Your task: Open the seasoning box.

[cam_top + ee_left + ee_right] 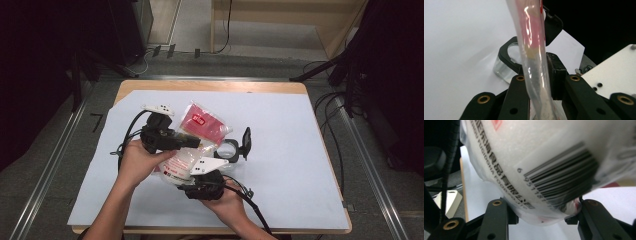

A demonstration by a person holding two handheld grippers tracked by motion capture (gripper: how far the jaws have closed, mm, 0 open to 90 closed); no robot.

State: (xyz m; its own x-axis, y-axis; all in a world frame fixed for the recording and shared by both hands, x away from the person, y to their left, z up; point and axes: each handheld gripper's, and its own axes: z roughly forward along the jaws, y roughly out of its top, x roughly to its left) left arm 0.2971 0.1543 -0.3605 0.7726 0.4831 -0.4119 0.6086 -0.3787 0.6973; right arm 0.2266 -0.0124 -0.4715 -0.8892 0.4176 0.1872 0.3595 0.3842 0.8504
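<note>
A clear plastic bag [192,145] with red print and white grains inside is held above the middle of the blue-covered table [290,150]. Its thin upper part is clamped between the 2 jaws of the left gripper [192,141], as seen in the left gripper view [534,82]. Its full lower end, bearing a barcode [564,177], is gripped by the right gripper [202,175]. Just to the right of the bag, a clear jar [227,148] with a black hinged lid [246,142] is seen standing open on the table.

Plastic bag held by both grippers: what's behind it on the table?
Behind the plastic bag stands a clear jar with a black flip lid. The bag covers part of the jar's rim.
</note>
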